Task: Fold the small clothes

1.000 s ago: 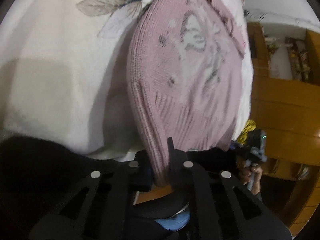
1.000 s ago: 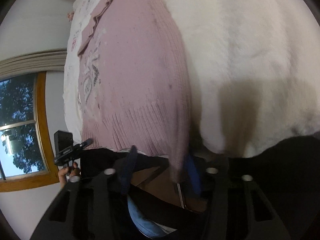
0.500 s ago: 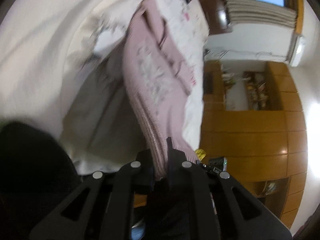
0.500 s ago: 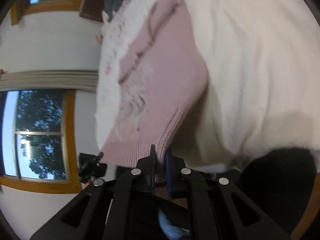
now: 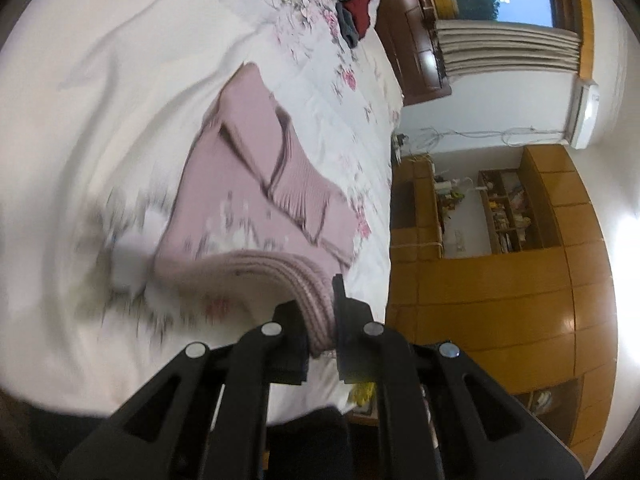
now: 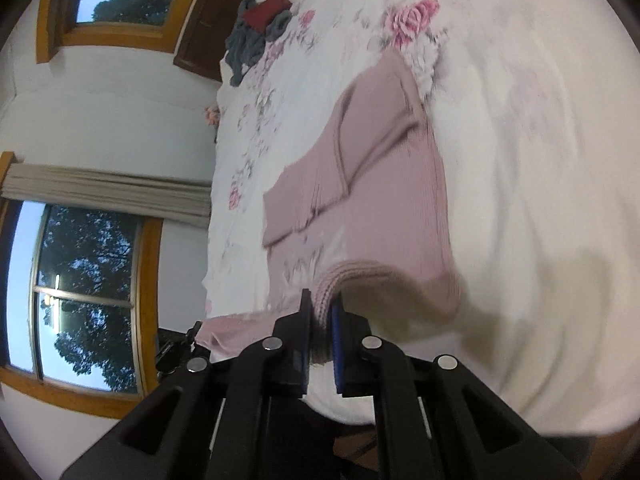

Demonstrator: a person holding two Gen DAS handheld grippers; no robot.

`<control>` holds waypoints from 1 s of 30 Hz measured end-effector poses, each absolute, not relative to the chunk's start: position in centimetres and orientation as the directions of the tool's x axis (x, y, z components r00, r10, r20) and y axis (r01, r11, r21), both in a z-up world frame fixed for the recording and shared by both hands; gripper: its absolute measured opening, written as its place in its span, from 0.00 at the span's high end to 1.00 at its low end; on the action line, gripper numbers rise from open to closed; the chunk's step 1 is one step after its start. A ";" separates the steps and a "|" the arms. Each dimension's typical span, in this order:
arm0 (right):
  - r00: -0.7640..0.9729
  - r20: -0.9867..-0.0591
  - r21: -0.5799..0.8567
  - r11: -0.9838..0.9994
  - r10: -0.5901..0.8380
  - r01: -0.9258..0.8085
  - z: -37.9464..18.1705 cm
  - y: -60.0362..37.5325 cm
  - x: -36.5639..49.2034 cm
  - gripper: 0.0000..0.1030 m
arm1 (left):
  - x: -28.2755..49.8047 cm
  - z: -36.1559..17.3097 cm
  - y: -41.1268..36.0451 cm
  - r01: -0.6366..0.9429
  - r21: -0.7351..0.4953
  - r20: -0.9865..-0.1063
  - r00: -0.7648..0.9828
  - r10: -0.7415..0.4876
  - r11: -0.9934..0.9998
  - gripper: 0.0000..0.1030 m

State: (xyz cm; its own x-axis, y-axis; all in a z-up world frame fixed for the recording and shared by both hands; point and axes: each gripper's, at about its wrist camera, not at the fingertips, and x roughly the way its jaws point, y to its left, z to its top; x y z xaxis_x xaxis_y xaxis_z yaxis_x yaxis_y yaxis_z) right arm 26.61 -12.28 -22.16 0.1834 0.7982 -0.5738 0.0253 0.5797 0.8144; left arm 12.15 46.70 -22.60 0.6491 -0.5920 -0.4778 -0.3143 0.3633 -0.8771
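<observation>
A small pink knitted sweater (image 5: 256, 200) lies on a white floral bedspread (image 5: 120, 100), its sleeves folded across the body. My left gripper (image 5: 320, 312) is shut on one corner of the ribbed hem, which is lifted off the bed and arches over the body. In the right wrist view the same sweater (image 6: 380, 200) shows, and my right gripper (image 6: 320, 312) is shut on the other hem corner, held just above the bed. The hem edge curls up between the two grippers.
A heap of grey and red clothes (image 6: 256, 28) sits at the far end of the bed (image 6: 520, 160). Wooden cabinets and shelves (image 5: 500, 260) stand beside the bed. Windows (image 6: 88, 272) and a white wall lie on the other side.
Both grippers, shut on the hem, have lifted it and carried it forward over the sweater. The views swung from close on the hem to the whole sweater and bed.
</observation>
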 end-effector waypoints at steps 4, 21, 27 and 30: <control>0.180 -0.599 0.798 0.601 0.780 0.051 -23.3 -11.6 31.0 0.92 | 18.0 -24.7 48.0 -0.365 -0.849 -0.528 0.622 -0.578 0.382 0.93; 0.166 -0.657 0.749 0.662 0.735 0.031 -29.9 -9.9 41.8 0.65 | 29.1 -30.0 49.7 -0.360 -0.699 -0.696 0.541 -0.472 0.618 0.43; 0.220 -0.720 0.644 0.752 0.658 -0.141 -29.0 -8.8 41.4 0.65 | 28.8 -30.1 49.2 -0.301 -0.597 -0.769 0.481 -0.421 0.744 0.40; 0.240 -0.742 0.589 0.780 0.626 -0.212 -28.6 -7.2 41.3 0.64 | 29.3 -31.0 49.2 -0.292 -0.564 -0.794 0.450 -0.409 0.773 0.38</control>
